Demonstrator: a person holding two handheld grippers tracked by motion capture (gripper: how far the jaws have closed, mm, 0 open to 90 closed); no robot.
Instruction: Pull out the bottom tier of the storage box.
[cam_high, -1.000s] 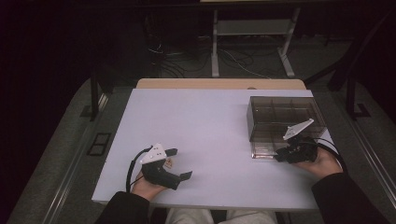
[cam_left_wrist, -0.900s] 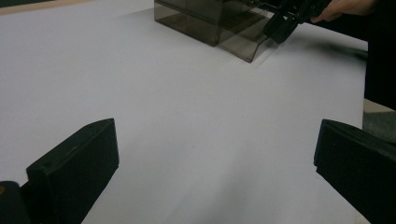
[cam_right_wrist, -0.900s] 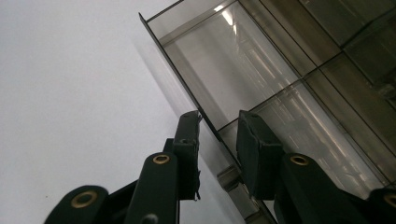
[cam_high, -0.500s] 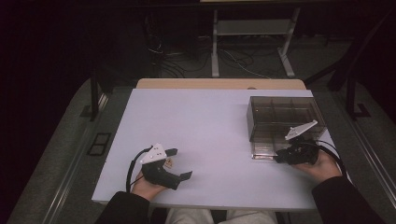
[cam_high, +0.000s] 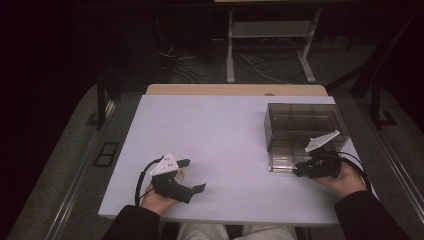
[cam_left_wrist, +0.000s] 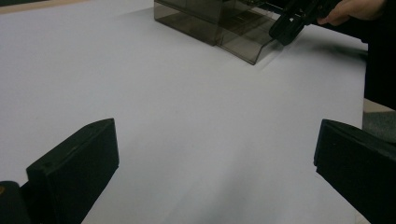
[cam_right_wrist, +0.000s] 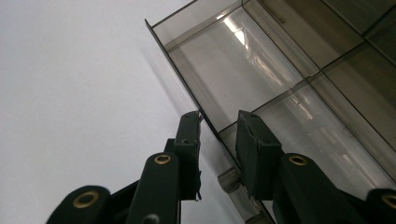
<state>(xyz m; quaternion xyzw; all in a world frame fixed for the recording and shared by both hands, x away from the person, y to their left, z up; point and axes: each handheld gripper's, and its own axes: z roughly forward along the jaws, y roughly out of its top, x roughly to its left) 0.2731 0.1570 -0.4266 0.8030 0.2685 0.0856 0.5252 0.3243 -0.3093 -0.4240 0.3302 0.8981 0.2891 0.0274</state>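
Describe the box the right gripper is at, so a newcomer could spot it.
On the white table, look to the far right corner. The box is smoky see-through plastic, split into compartments, with a drawer part open toward the right gripper; nothing else there is transparent.

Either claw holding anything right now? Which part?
The right claw straddles the front wall of the smoky clear drawer, one jaw outside, one inside; whether the pads actually press cannot be told. The left claw is open over the table, holding nothing.

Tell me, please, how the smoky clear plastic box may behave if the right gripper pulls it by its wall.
The box looks rigid and thin-walled, so probably light; it may slide easily on the smooth table. Its glossy wall could slip between the right gripper pads.
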